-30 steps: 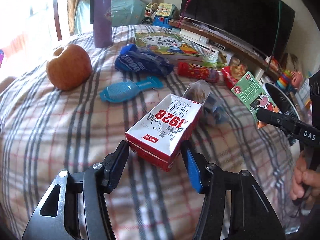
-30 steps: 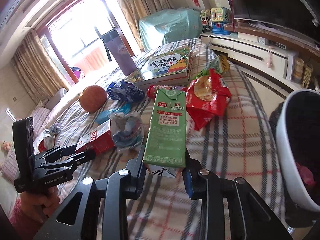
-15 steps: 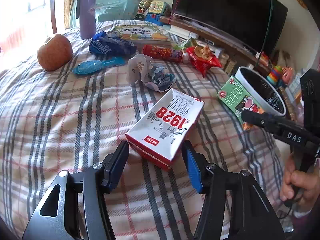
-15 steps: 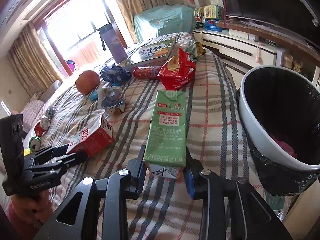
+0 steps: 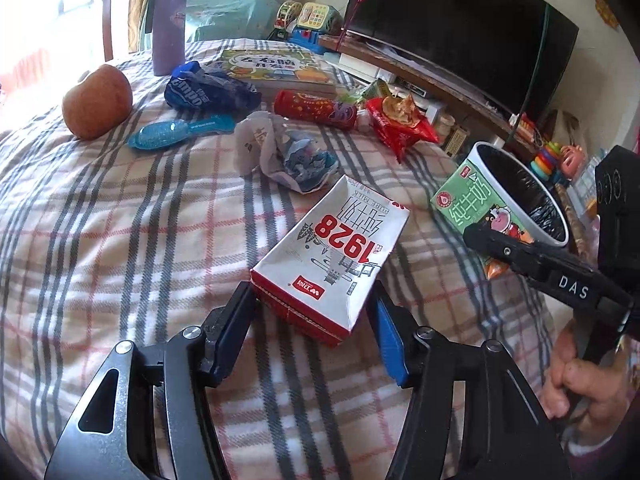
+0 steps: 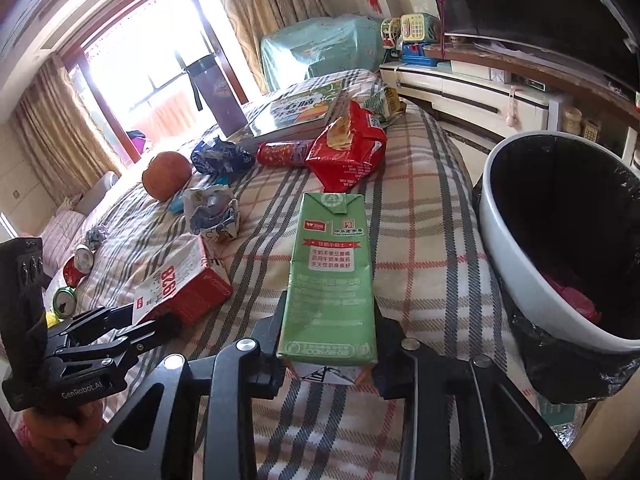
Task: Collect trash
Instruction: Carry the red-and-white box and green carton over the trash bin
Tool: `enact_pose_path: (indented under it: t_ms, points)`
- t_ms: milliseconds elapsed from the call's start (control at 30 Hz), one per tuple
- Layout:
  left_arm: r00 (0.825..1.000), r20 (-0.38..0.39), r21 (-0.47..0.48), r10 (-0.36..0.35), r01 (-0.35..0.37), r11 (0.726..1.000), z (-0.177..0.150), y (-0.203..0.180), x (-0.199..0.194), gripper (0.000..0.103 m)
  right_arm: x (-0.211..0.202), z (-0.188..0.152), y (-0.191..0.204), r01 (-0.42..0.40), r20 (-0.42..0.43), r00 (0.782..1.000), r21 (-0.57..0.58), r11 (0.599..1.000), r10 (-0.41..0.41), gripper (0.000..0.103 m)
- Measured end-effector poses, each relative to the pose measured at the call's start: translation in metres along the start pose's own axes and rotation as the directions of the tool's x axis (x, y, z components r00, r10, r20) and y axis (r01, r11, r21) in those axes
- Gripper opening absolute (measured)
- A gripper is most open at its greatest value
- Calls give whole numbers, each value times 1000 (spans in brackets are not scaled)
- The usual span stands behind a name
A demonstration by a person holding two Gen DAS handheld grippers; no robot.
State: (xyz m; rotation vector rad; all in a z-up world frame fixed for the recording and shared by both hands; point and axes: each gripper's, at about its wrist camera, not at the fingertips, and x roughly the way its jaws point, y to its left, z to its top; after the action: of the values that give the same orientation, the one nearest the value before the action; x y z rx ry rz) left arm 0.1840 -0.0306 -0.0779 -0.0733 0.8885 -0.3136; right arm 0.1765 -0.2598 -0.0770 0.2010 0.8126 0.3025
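A red-and-white milk carton (image 5: 336,248) marked 1928 hangs over the checked blanket, and my left gripper (image 5: 311,300) is shut on its near end. My right gripper (image 6: 330,344) grips a green milk carton (image 6: 330,276) by its bottom end; its jaws are closing, with the pads against the carton's sides. A white trash bin (image 6: 504,248) with a black liner stands beside the bed, right of the green carton. In the left wrist view the green carton (image 5: 468,204) sits just in front of the bin (image 5: 480,152). The left gripper (image 6: 160,320) and its carton (image 6: 180,280) show at left.
On the blanket lie a crumpled wrapper (image 5: 288,152), a red snack bag (image 5: 400,124), a red tube (image 5: 316,108), a blue wrapper (image 5: 208,92), a blue brush (image 5: 180,132), an apple (image 5: 98,102), a book (image 5: 268,66) and a purple flask (image 5: 168,26). Cans (image 6: 76,268) lie at far left.
Both grippers have carried their cartons away from the clutter toward the bed's edge, and the bin now shows close beside the green carton. Over the last half second they hardly moved.
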Motion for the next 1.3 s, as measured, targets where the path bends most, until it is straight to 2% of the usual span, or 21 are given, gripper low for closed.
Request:
enact_pose_path:
  t_ms: [167,267,300,367,400,533,567,600,867,1300]
  points:
    - [999,-14,34,-33,34,999,-3,-23,1,57,-13,-5,-6,1,11,1000,4,1000,-1,33]
    - [1000,-25,91,-17,19,996,-6,-36,2,59,-19,-6,-10,5,9,1000,4,1000,-5,33]
    - [1000,-24,109,-2,5,994,-7,-39,2,60,-21,-7,-11,8,10,1000,5,1000,-8,33]
    - [999,-23,141,26,-23,990,-7,-42,3,75,-25,-8,-15,11,14,1000,10,1000,-12,33]
    - [999,-20,149,32,-28,988,-6,-43,4,75,-27,-8,-16,11,15,1000,13,1000,-11,33]
    - [999,-24,173,37,-32,984,-5,-44,12,74,-34,-10,-21,11,25,1000,27,1000,-11,33]
    - [999,-35,175,28,-21,984,-4,-43,15,63,-36,-11,-22,11,29,1000,29,1000,-12,33]
    - [999,-43,176,18,-10,984,-4,-44,17,62,-37,-11,-23,12,31,999,31,999,-13,33]
    - [999,-17,139,-52,53,989,-2,-56,7,60,-58,-10,-35,13,66,998,52,999,-17,33]
    - [982,54,147,-178,169,975,21,-117,-6,59,-100,-4,-81,75,138,986,120,990,-91,33]
